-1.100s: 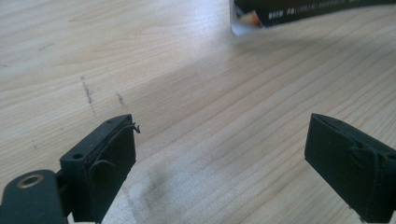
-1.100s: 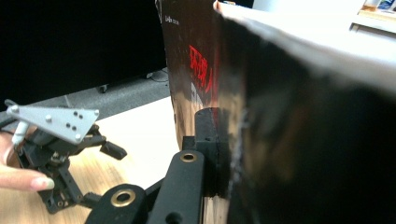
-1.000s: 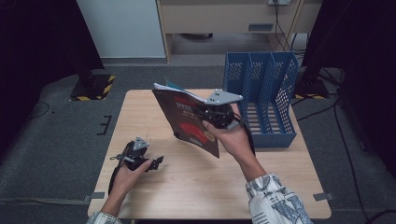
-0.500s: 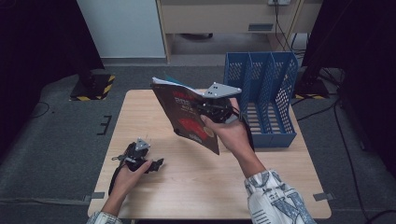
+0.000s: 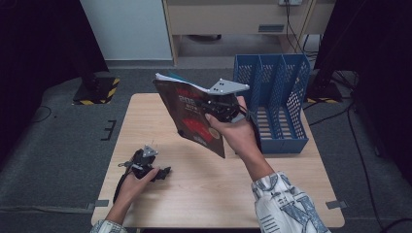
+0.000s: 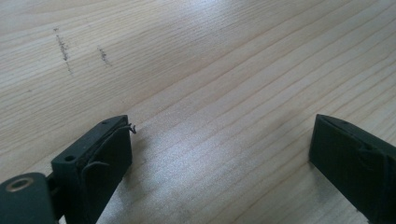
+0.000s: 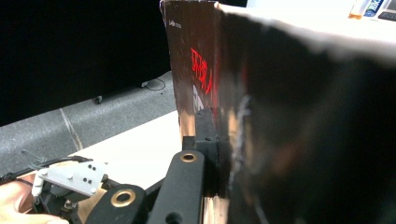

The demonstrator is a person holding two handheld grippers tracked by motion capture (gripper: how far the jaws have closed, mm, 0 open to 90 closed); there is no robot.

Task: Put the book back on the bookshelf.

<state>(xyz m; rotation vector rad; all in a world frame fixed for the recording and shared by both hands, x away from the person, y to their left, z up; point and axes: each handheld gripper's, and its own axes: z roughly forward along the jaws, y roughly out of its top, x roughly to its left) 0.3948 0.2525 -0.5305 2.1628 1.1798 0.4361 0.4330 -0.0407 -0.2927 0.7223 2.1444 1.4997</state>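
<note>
A dark book with red lettering on its cover hangs tilted above the middle of the wooden table. My right gripper is shut on its edge, with the hand under it. In the right gripper view the book rises close in front, with one black jaw pressed against its cover. My left gripper lies on the table near the front left. In the left gripper view its jaws stand wide open over bare wood, nothing between them.
A blue slotted file rack stands at the table's right back edge, just right of the held book. The right gripper view also takes in the left hand with its gripper low on the table. Dark floor surrounds the table.
The right hand has lifted the book a little higher over the table. The left gripper has stayed where it was.
</note>
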